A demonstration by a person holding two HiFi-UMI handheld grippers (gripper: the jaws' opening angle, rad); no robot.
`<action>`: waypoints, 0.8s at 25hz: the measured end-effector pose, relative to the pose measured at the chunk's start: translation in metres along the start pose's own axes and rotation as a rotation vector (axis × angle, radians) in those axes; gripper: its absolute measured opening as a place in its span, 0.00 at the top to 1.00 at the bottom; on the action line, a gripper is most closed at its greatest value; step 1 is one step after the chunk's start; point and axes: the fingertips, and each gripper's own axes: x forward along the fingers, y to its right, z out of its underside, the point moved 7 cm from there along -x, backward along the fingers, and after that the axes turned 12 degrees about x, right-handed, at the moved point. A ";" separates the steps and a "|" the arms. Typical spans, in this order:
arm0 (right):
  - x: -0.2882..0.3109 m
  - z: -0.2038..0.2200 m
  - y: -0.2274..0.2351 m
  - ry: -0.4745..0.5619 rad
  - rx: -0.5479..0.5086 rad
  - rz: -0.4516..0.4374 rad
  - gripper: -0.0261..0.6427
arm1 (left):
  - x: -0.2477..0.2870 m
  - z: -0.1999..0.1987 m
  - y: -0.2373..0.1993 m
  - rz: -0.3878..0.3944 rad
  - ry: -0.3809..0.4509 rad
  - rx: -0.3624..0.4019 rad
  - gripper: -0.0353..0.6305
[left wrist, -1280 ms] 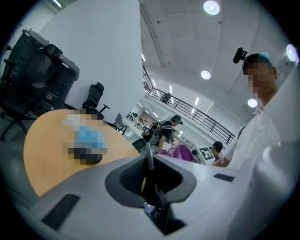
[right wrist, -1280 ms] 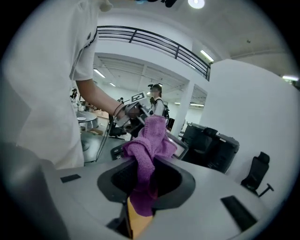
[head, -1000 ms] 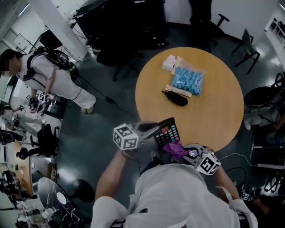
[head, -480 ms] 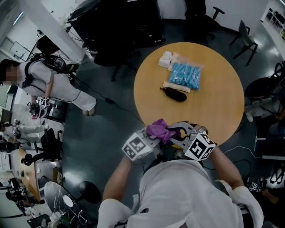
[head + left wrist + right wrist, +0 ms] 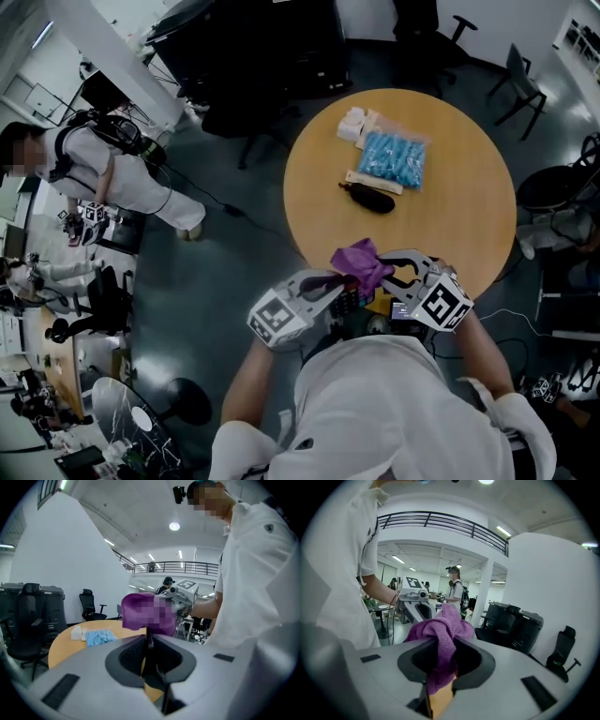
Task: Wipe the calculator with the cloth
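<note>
In the head view my left gripper [image 5: 337, 281] holds the black calculator [image 5: 354, 300] just off the near edge of the round table; only a strip of its coloured keys shows. In the left gripper view the calculator [image 5: 148, 643] is a thin dark edge clamped between the jaws. My right gripper [image 5: 389, 267] is shut on the purple cloth [image 5: 361, 261], which bunches over the calculator's top edge. In the right gripper view the cloth [image 5: 443, 637] fills the gap between the jaws and hangs down, with the left gripper [image 5: 412, 603] close behind it.
The round wooden table [image 5: 459, 225] carries a bag of blue items [image 5: 394, 161], white packets [image 5: 354, 125], a wooden stick [image 5: 373, 182] and a black pouch [image 5: 367, 199]. Another person [image 5: 112, 159] stands at the left. Black office chairs [image 5: 520, 89] stand beyond the table.
The right gripper has lifted the cloth from below the calculator to over its top edge. The left gripper has rolled, so the calculator's face has turned and shows less than before.
</note>
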 end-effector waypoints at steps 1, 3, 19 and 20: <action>-0.004 0.001 0.004 0.019 0.030 0.012 0.83 | -0.002 -0.002 0.000 -0.008 0.016 0.000 0.87; -0.012 0.004 0.011 0.062 0.103 0.033 0.83 | -0.005 -0.008 0.000 -0.026 0.049 -0.009 0.87; -0.026 0.100 -0.027 0.137 0.647 0.004 0.83 | -0.010 -0.036 -0.005 -0.243 0.219 -0.085 0.87; -0.025 0.107 -0.030 0.111 0.652 -0.004 0.83 | -0.011 -0.037 -0.005 -0.243 0.220 -0.081 0.87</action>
